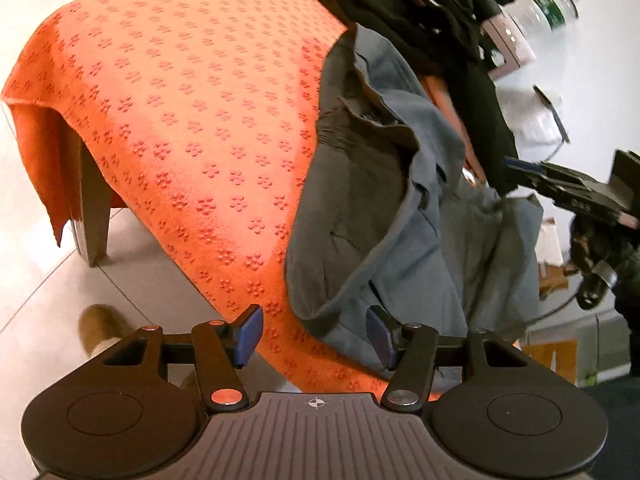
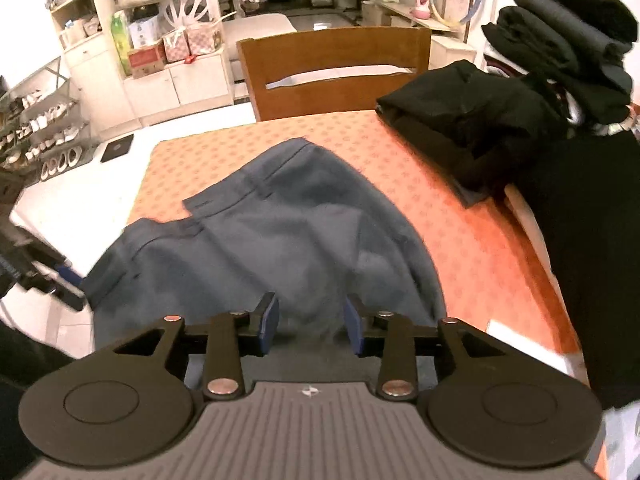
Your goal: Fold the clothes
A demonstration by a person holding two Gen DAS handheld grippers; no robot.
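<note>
A grey-blue garment point(image 1: 384, 208) point(image 2: 280, 240) lies crumpled on the table's orange patterned cloth point(image 1: 180, 112) point(image 2: 460, 232), partly hanging over the near edge. My left gripper point(image 1: 316, 336) stands open just above the garment's near corner and the cloth edge, its blue pads apart with nothing pressed between them. My right gripper point(image 2: 310, 328) is open too, low over the garment's near end, with fabric showing in the gap but not pinched. The right gripper point(image 1: 576, 192) appears at the right in the left wrist view, and the left gripper point(image 2: 44, 272) at the left in the right wrist view.
Folded black clothes point(image 2: 472, 124) point(image 1: 432, 28) lie at the far right of the table, with more dark rolled items point(image 2: 568, 28) stacked behind. A wooden chair point(image 2: 336, 72) stands at the far side. A water jug point(image 1: 548, 4) and tiled floor point(image 1: 36, 280) lie beyond.
</note>
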